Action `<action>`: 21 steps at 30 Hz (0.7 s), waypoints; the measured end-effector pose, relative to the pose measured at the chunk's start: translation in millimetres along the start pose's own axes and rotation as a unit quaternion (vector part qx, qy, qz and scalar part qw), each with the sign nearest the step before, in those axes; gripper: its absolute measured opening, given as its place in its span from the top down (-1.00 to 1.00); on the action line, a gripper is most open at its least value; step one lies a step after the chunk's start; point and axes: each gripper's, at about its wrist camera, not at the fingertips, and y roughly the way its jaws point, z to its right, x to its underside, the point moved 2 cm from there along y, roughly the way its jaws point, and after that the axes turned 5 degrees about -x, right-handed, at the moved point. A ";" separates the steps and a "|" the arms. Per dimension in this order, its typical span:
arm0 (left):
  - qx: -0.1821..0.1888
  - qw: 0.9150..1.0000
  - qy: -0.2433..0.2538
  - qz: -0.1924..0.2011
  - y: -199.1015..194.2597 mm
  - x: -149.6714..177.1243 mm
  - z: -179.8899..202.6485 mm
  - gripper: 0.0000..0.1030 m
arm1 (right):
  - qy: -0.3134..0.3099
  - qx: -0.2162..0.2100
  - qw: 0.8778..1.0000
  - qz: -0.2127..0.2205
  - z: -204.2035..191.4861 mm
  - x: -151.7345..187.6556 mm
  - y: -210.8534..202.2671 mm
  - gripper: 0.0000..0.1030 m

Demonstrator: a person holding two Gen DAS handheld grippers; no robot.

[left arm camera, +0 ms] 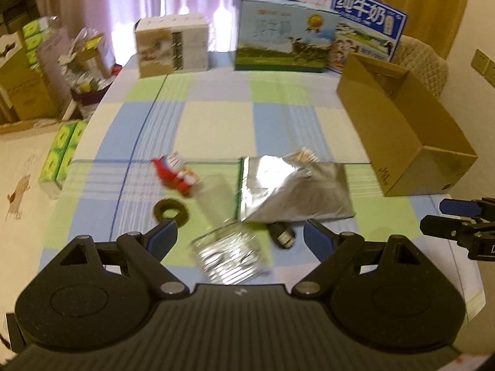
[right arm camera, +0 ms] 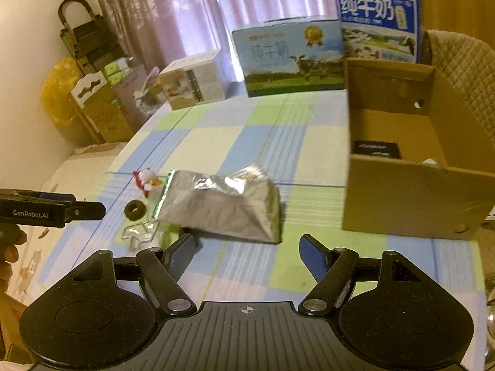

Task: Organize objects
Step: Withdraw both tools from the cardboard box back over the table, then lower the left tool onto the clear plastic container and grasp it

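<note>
Claws are both gaping wide, gripping nothing: left claw [left arm camera: 239,236], right claw [right arm camera: 246,253]. Silver foil bag [right arm camera: 222,207] is lying just ahead of the right claw, cardboard box [right arm camera: 411,198] sitting to its right

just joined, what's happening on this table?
A person holds two grippers over a checked tablecloth; both the left gripper and right gripper are open and empty. Loose items still lie out: a silver foil bag, a small red toy figure, a dark ring, a clear wrapper. The open cardboard box already holds something dark.
</note>
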 end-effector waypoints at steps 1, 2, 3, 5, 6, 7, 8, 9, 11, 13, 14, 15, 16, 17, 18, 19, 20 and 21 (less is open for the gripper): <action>-0.001 1.000 -0.001 -0.004 1.2 2.6 -3.4 -0.68 | 0.000 -0.002 1.000 -0.003 -2.2 1.1 3.1 -0.40; -0.002 1.000 -0.001 -0.007 2.3 5.7 -6.6 -0.68 | 0.000 -0.004 1.000 -0.005 -4.0 1.8 5.6 -0.40; 0.000 1.000 0.000 -0.010 4.1 8.1 -7.9 -0.68 | 0.000 -0.006 1.000 -0.007 -6.2 2.7 9.2 -0.40; 0.002 1.000 0.005 -0.016 8.4 14.1 -11.0 -0.68 | 0.001 -0.008 1.000 -0.013 -9.1 4.0 15.5 -0.40; 0.003 1.000 0.007 -0.021 11.2 17.0 -12.1 -0.69 | 0.002 -0.009 1.000 -0.016 -10.0 4.8 18.7 -0.40; 0.002 1.000 0.007 -0.026 14.4 19.0 -13.2 -0.69 | 0.002 -0.008 1.000 -0.018 -10.2 5.7 20.8 -0.40; 0.002 0.999 0.005 -0.032 18.2 21.4 -14.1 -0.70 | 0.004 -0.008 1.000 -0.022 -9.6 6.8 23.0 -0.40; 0.002 0.999 0.004 -0.036 21.0 23.4 -15.3 -0.70 | 0.005 -0.007 1.000 -0.025 -9.2 7.8 25.1 -0.40; 0.003 0.999 0.000 -0.046 27.1 26.8 -17.0 -0.70 | 0.009 -0.006 0.999 -0.030 -8.0 9.7 28.7 -0.40; 0.005 0.998 -0.002 -0.055 34.0 28.7 -16.7 -0.70 | 0.013 -0.003 0.999 -0.034 -5.7 11.7 30.7 -0.40; 0.005 0.998 -0.003 -0.059 37.4 29.1 -16.5 -0.71 | 0.015 -0.002 0.999 -0.035 -5.1 12.4 30.7 -0.40; 0.006 0.998 -0.006 -0.063 41.5 29.1 -16.0 -0.72 | 0.017 0.000 0.999 -0.036 -3.4 13.0 31.0 -0.40; 0.006 0.998 -0.008 -0.067 45.2 28.9 -15.3 -0.73 | 0.019 0.002 0.999 -0.037 -1.6 13.4 31.4 -0.40; 0.007 0.998 -0.009 -0.069 48.8 28.6 -14.3 -0.74 | 0.021 0.004 0.999 -0.038 0.0 13.7 31.6 -0.40; 0.006 0.997 -0.010 -0.071 52.4 28.4 -12.8 -0.75 | 0.024 0.007 0.999 -0.039 2.5 14.0 32.0 -0.40; 0.004 0.997 -0.010 -0.074 57.3 28.0 -10.9 -0.76 | 0.026 0.008 0.999 -0.039 4.2 14.1 32.0 -0.40; 0.003 0.997 -0.009 -0.077 61.6 27.3 -9.0 -0.77 | 0.029 0.009 0.999 -0.040 6.6 14.1 32.4 -0.40; 0.002 0.997 -0.008 -0.078 66.7 26.8 -7.0 -0.78 | 0.031 0.011 0.999 -0.041 8.6 13.8 32.9 -0.40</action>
